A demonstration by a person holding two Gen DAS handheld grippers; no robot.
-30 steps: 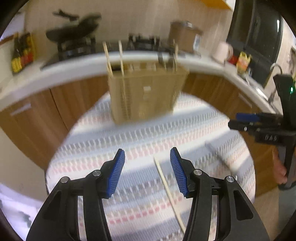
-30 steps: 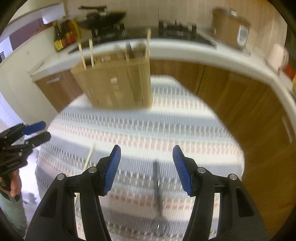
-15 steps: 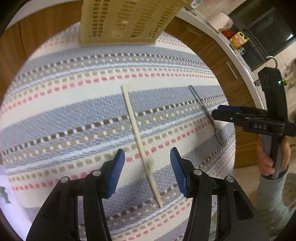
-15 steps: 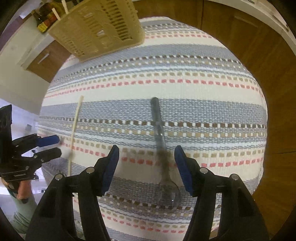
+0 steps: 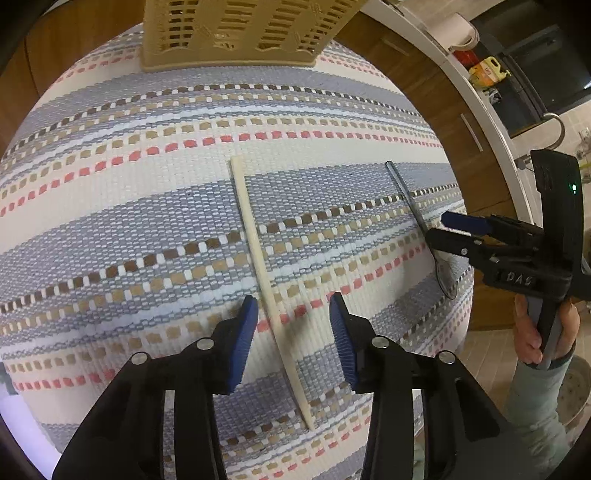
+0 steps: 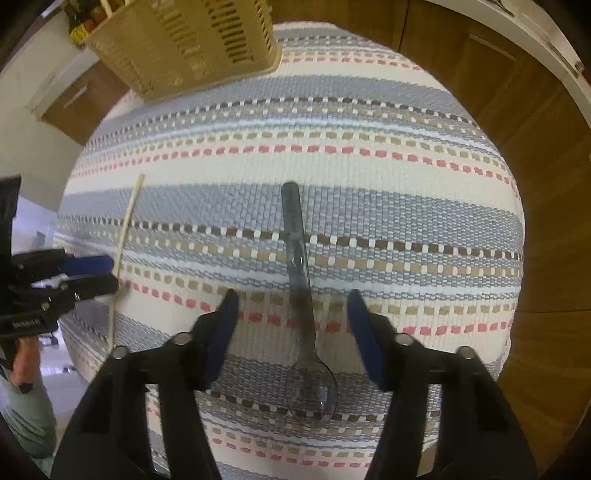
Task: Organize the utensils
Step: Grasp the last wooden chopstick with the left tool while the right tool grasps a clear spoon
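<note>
A pale chopstick (image 5: 258,254) lies on the striped cloth, running away from me. My left gripper (image 5: 291,317) is open, its blue pads on either side of the chopstick's near half, close above the cloth. A dark translucent spoon (image 6: 301,291) lies handle away, bowl near. My right gripper (image 6: 291,314) is open and straddles the spoon's neck. A beige slotted utensil basket (image 5: 240,29) stands at the far edge of the cloth; it also shows in the right wrist view (image 6: 184,40). The chopstick (image 6: 123,243) and left gripper (image 6: 85,273) show at the left of the right wrist view.
The striped cloth (image 5: 129,192) covers a small table with wooden cabinets (image 6: 517,110) behind and to the right. A white counter (image 5: 476,81) holds bottles and a cup. The table edge drops off close on the right (image 5: 469,314).
Both grippers have dipped from facing the basket down toward the cloth and come closer. The left now straddles the chopstick, the right straddles the spoon. Both stayed open.
</note>
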